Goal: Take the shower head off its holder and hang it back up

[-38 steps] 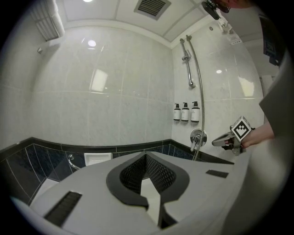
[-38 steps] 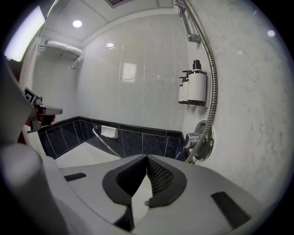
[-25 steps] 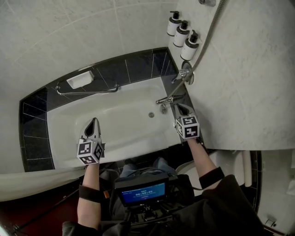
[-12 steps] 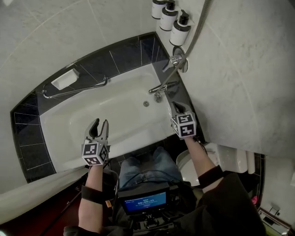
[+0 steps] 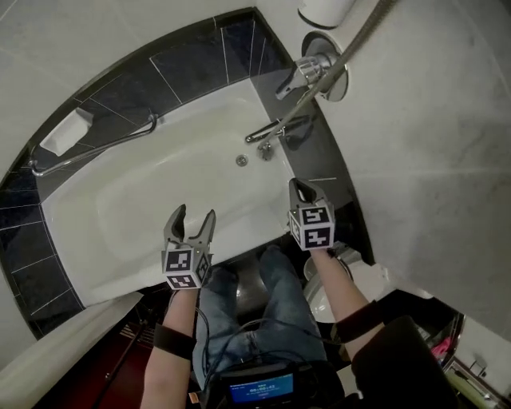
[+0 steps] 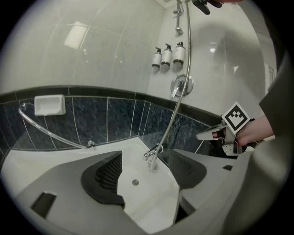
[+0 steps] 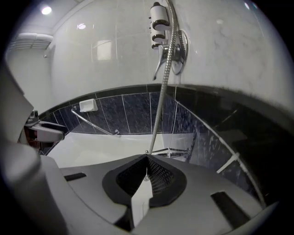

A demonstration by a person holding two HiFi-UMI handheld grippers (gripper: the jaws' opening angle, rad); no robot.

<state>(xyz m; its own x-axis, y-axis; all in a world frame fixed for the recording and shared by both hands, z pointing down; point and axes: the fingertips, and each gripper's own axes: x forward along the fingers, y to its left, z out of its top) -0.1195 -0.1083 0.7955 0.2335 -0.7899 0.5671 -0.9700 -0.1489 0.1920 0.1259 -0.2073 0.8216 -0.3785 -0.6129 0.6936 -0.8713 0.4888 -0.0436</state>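
Downward went both my grippers over the last second, away from the shower head, which sat high above the mixer valve, where the hose ran up out of the head view. Only a dark piece at the hose's top hinted at it. My right gripper, jaws together and empty, hung nearer below the valve. My left gripper, jaws just spread on nothing, was farther off.

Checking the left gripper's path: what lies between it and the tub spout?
Only bare bathtub floor and its drain, as the left gripper view shows. The left gripper's jaws have just been opening, nothing between them.
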